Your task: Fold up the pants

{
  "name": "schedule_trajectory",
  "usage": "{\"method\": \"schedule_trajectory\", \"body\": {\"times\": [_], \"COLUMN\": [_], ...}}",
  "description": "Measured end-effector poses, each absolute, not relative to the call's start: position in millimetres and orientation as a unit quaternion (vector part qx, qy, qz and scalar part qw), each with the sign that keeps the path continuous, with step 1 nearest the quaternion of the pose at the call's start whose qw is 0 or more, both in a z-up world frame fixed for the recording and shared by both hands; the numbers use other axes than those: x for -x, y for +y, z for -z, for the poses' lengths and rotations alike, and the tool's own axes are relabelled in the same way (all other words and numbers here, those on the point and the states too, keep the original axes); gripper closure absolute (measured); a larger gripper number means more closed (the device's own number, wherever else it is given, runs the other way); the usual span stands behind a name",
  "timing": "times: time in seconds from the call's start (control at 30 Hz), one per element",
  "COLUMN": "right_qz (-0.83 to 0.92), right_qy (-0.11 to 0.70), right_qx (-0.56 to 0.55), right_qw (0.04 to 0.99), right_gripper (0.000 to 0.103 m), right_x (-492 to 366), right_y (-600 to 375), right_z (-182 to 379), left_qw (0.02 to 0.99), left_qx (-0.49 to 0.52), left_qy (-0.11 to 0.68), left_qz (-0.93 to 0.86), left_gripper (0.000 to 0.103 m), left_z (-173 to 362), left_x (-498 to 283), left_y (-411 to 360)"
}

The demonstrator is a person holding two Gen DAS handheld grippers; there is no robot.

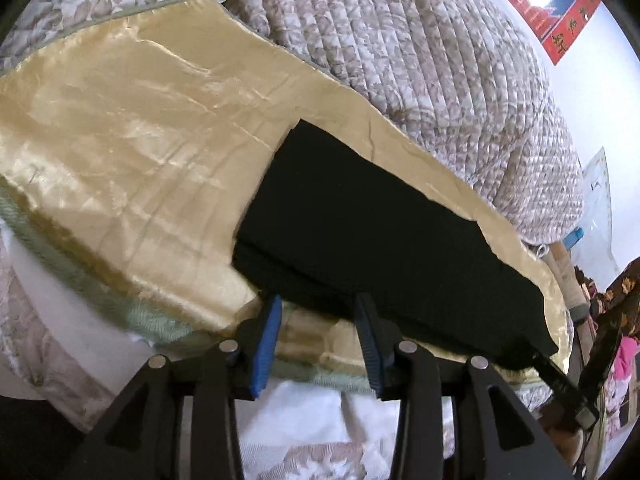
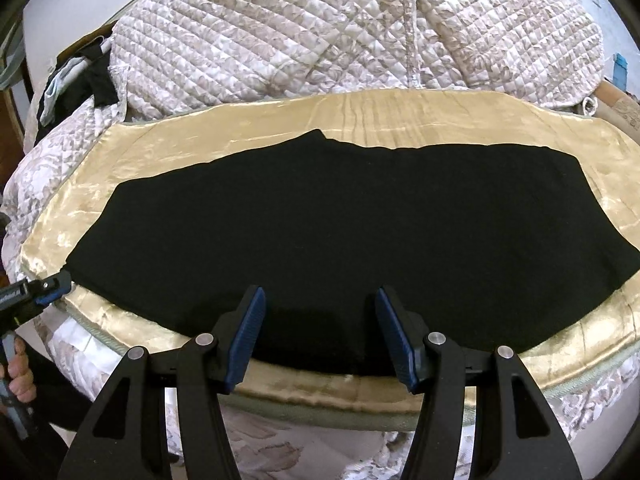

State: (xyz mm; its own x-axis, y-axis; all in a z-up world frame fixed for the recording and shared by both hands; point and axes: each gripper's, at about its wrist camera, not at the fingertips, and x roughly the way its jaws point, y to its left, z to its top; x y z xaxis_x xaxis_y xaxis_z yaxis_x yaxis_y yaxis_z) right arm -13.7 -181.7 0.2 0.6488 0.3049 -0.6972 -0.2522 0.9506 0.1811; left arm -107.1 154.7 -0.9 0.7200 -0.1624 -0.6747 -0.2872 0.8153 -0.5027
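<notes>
A bed is filling both views, covered by a shiny gold sheet with a quilted floral duvet bunching up behind it against a white wall. A red poster is hanging on that wall in the left wrist view. The black pants are lying flat on the gold sheet near the bed's front edge, stretching across it from side to side in a long, layered band. The right gripper is hovering over the pants' near edge with its blue pads standing apart — released, nothing pinched between them, the cloth lying below the tips. The left gripper is sitting at one end of the pants, at their near edge, its blue-padded fingers also spread, with the fabric's edge just at the tips and not clamped. In the right wrist view that same left gripper is showing at the far left, its tip touching the corner of the pants, while a hand is gripping its handle below. A pile of dark and pale clothes is lying at the bed's back left corner.
</notes>
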Motion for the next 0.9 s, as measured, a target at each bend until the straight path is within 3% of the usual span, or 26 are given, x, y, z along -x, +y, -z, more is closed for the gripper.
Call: {"method": "schedule_trajectory", "body": {"times": [0.43,0.5,0.53,0.57,0.67,0.9], "right_qz": [-0.157,-0.159,-0.16,-0.161,-0.164,-0.164], "right_qy": [0.385,0.387,0.388,0.388,0.387,0.391], "right_qx": [-0.048,-0.051,-0.053,-0.056,-0.062,-0.102], "right_qw": [0.908,0.907,0.906,0.906,0.905,0.9], "right_gripper": [0.045,0.045,0.045,0.045,0.045,0.045], "right_x": [13.3,12.7,12.2,12.2,12.2,10.8], "right_y": [-182.5,-181.3,-181.3,-181.2,-182.5,-194.6], "right_z": [-1.8,-1.3,-1.2,-1.3,-2.2,-3.0], "left_qw": [0.893,0.897,0.898,0.897,0.896,0.913], "left_qx": [0.263,0.236,0.223,0.218,0.22,0.192], "left_qy": [0.358,0.364,0.369,0.374,0.375,0.357], "left_qz": [-0.069,-0.083,-0.09,-0.089,-0.087,-0.046], "left_gripper": [0.057,0.068,0.084,0.089,0.096,0.097], "left_z": [-4.2,-5.8,-6.6,-7.0,-13.1,-49.5], "left_x": [79.6,72.3,69.5,65.9,60.0,43.0], "left_y": [147.9,144.6,142.9,141.7,139.8,115.8]}}
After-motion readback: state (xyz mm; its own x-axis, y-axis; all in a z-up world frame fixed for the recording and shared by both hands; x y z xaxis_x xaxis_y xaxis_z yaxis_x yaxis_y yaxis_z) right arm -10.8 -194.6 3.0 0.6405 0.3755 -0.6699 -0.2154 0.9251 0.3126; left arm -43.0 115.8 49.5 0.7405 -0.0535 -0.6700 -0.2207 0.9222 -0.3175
